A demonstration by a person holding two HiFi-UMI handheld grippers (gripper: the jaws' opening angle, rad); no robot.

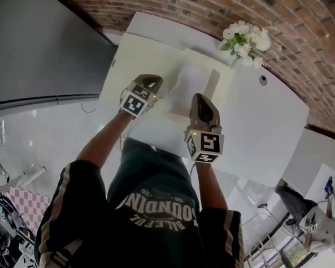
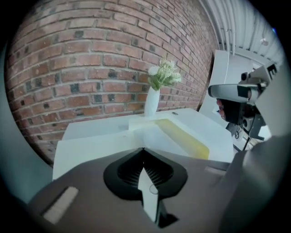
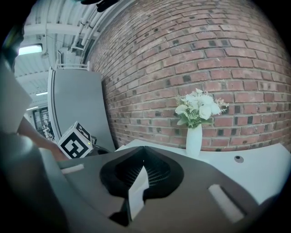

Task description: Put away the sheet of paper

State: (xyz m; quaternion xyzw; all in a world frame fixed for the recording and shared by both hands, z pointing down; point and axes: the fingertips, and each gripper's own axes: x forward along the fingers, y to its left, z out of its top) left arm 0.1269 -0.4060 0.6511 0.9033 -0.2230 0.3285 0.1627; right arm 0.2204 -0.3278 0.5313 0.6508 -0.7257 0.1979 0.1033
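The white sheet of paper (image 1: 184, 89) hangs between my two grippers above a shallow cream tray (image 1: 132, 60) on the white table (image 1: 269, 131). My left gripper (image 1: 152, 80) is at the sheet's left side and my right gripper (image 1: 199, 98) at its right. In the left gripper view the jaws (image 2: 143, 150) are shut, with a white strip of the sheet (image 2: 148, 191) pinched between them. The right gripper view shows the same: jaws (image 3: 143, 149) shut on a white strip of paper (image 3: 135, 193). The tray's yellowish inner wall (image 2: 184, 136) lies just ahead of the left gripper.
A white vase of white flowers (image 1: 246, 42) stands at the table's far edge against the brick wall (image 1: 309, 31). A small round hole (image 1: 263, 80) is in the tabletop. A grey panel (image 1: 43, 43) stands to the left. Another person (image 1: 316, 222) is at the lower right.
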